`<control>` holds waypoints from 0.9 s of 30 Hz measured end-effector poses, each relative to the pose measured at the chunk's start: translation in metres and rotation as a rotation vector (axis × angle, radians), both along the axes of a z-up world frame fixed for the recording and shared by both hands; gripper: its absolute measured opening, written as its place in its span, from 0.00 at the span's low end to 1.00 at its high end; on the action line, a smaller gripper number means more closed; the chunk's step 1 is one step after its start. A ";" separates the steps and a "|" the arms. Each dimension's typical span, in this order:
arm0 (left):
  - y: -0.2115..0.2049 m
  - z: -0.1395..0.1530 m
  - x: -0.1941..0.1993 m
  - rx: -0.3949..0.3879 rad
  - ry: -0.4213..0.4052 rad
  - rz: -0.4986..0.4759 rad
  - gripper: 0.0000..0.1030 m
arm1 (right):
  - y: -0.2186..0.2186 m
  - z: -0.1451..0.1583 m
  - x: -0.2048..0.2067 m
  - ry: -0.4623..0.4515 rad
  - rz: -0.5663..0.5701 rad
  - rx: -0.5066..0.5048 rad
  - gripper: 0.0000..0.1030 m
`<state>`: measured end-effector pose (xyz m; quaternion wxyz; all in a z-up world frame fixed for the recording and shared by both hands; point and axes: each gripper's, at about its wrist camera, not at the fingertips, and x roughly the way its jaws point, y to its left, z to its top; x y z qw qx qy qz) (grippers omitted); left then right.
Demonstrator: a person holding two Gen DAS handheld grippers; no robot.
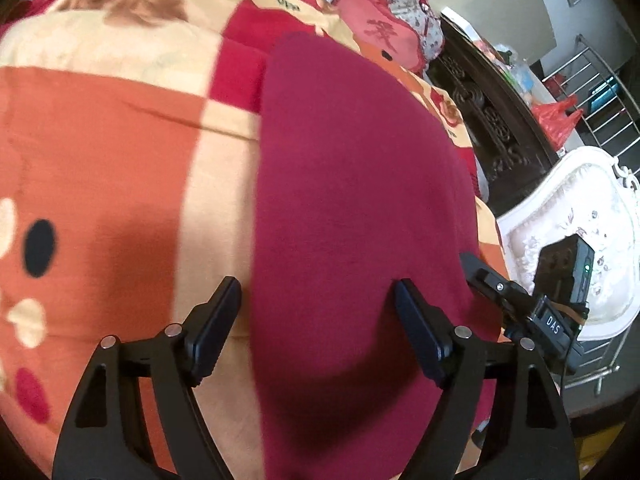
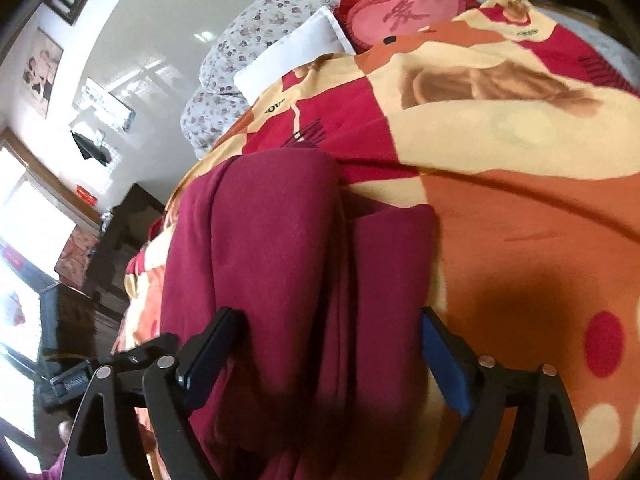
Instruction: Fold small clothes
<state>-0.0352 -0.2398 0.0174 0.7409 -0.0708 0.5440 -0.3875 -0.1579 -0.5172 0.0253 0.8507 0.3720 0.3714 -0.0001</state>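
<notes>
A dark red garment lies as a long strip on a bed covered by an orange, cream and red patterned blanket. My left gripper is open just above the garment's near end, its left finger over the blanket, its right finger over the cloth. In the right wrist view the garment shows folded layers and lengthwise creases. My right gripper is open and straddles the garment's near part, holding nothing. The right gripper also shows at the garment's right edge in the left wrist view.
A red heart-shaped pillow, a white pillow and a floral quilt lie at the bed's far end. A dark carved wooden frame and a white ornate chair stand beside the bed.
</notes>
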 end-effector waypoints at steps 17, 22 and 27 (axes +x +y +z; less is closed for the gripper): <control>0.044 0.051 -0.031 0.037 -0.112 -0.050 0.50 | 0.062 0.057 -0.014 -0.025 0.131 -0.021 0.37; 0.098 0.050 -0.043 0.114 -0.084 -0.010 0.50 | 0.116 0.046 -0.019 0.013 0.212 -0.006 0.38; 0.124 0.019 -0.051 0.186 -0.056 0.033 0.54 | 0.132 0.025 -0.020 0.106 0.161 -0.030 0.51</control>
